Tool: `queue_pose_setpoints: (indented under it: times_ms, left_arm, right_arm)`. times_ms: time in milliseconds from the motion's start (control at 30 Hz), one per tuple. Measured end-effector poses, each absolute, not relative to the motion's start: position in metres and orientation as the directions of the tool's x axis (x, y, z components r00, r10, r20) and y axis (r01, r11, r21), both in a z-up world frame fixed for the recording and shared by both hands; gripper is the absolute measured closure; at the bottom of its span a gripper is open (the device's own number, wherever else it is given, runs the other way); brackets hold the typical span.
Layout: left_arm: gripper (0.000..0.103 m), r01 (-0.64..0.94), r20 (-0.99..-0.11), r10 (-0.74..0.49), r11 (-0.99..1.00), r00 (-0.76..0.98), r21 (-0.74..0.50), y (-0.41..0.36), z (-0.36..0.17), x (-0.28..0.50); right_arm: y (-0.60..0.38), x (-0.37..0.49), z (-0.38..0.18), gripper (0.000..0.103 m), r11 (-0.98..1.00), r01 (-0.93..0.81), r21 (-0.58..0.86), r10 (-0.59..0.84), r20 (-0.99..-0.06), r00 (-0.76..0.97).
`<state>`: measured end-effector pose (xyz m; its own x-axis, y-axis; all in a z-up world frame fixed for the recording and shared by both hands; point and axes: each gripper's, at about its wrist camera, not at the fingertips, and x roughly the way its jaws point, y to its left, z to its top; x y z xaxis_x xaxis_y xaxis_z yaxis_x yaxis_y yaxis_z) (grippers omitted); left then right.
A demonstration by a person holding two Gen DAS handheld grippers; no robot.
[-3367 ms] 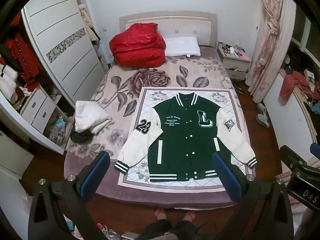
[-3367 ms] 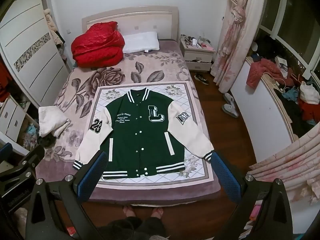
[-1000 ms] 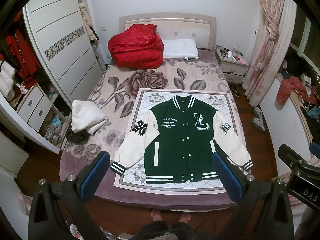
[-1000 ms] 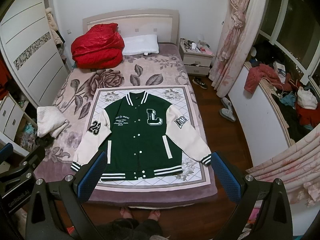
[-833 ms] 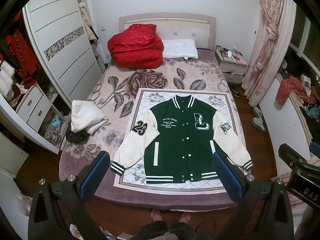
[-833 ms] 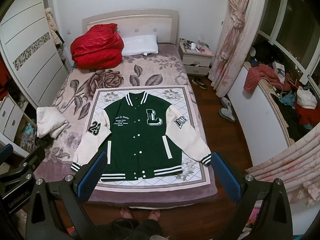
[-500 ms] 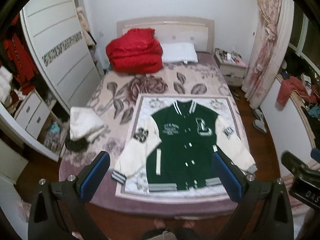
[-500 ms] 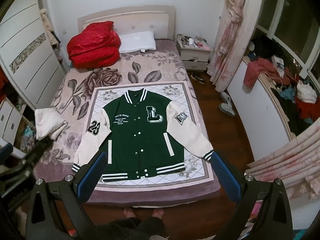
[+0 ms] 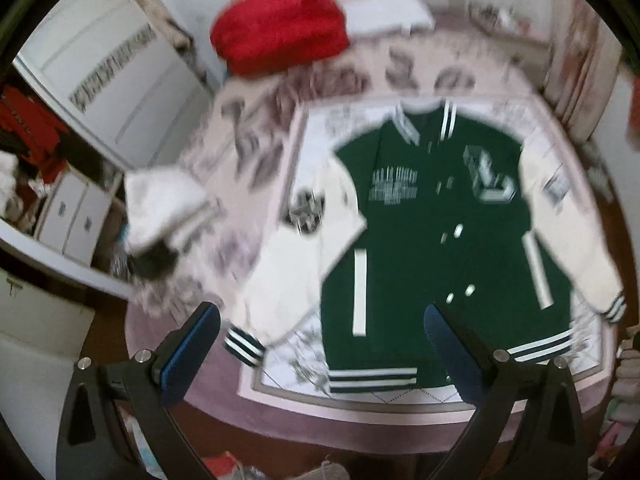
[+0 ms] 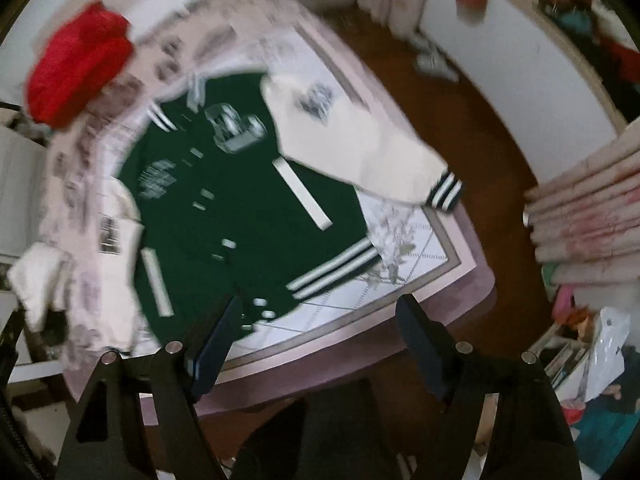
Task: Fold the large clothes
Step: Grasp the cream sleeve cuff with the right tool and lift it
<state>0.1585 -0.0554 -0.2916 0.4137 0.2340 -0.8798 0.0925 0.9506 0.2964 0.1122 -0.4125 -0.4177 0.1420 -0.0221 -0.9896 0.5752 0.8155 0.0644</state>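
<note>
Bedroom floor and bed [image 9: 168,364] fill both blurred views, and spread flat on the patterned mat [image 9: 280,380] at the foot end lies the green varsity jacket [image 9: 432,248], front up, cream sleeves angled out to either side, nothing folded yet. Left gripper [image 9: 320,344] hangs over the near hem and the left cuff, jaws wide apart with nothing between them. Right gripper [image 10: 316,340] sits above the mat's near corner, jaws closing on empty air, clear of the cloth.

Risk from here, I'd say: with both views this smeared, a pinch could land on the mat along with the hem and drag it, or catch one layer only and skew the fold.

Containers? None in use; white drawers [image 9: 76,216] stand shut beside the bed, contents hidden.
</note>
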Motion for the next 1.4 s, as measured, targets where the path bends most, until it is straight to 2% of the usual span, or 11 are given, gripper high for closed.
queue_pose_setpoints:
  times_ms: [33,267,433,500,567,733,900,967,1067,1333,1400]
  left_arm:
    - [0.000,0.089,-0.891,0.253,0.948,0.378,0.307,-0.062,-0.323,0.163]
    - [0.000,0.108,-0.925,0.286,0.941,0.250,0.320,-0.085,-0.471,0.173]
    - [0.000,0.140,-0.935,0.312,0.932,0.166,0.336,-0.096,-0.549,0.176]
    - [0.000,0.163,-0.934,0.319,0.925,0.161,0.344,-0.100,-0.561,0.176]
    - [0.000,0.199,-0.931,0.324,0.914,0.168,0.354,-0.106,-0.568,0.173]
    - [0.000,0.250,-0.938,0.311,0.906,0.154,0.342,-0.118,-0.567,0.166]
    - [0.000,0.320,-0.943,0.284,0.890,0.172,0.326,-0.144,-0.552,0.163]
    - [0.000,0.354,-0.940,0.278,0.874,0.197,0.333,-0.163,-0.552,0.169]
    - [0.000,0.374,-0.933,0.275,0.860,0.234,0.347,-0.191,-0.559,0.193]
    - [0.000,0.368,-0.929,0.224,0.871,0.294,0.326,-0.267,-0.579,0.273]
    - [0.000,0.375,-0.928,0.220,0.868,0.300,0.327,-0.285,-0.584,0.290]
  right_arm:
    - [-0.413,0.112,-0.418,0.022,0.815,0.575,0.064,-0.022,-0.990,0.142]
    - [-0.485,0.137,-0.636,0.022,0.737,0.676,0.016,0.017,-1.000,0.006]
    - [-0.506,0.148,-0.703,0.022,0.745,0.667,-0.014,-0.001,-1.000,-0.021]
    - [-0.507,0.154,-0.729,0.040,0.760,0.649,0.042,0.054,-0.999,0.002]
    - [-0.500,0.156,-0.740,0.077,0.764,0.633,0.122,0.113,-0.992,0.054]
    - [-0.475,0.138,-0.745,0.089,0.777,0.613,0.143,0.141,-0.989,0.051]
    - [-0.481,0.090,-0.761,0.081,0.662,0.710,0.238,0.281,-0.958,0.059]
    - [-0.492,0.082,-0.762,0.057,0.599,0.749,0.283,0.311,-0.944,0.108]
    - [-0.527,0.064,-0.753,0.035,0.419,0.817,0.397,0.272,-0.913,0.305]
    - [-0.589,0.063,-0.773,0.035,0.013,0.762,0.648,0.080,-0.760,0.645]
    - [-0.598,0.070,-0.772,0.041,-0.011,0.720,0.694,0.015,-0.720,0.694]
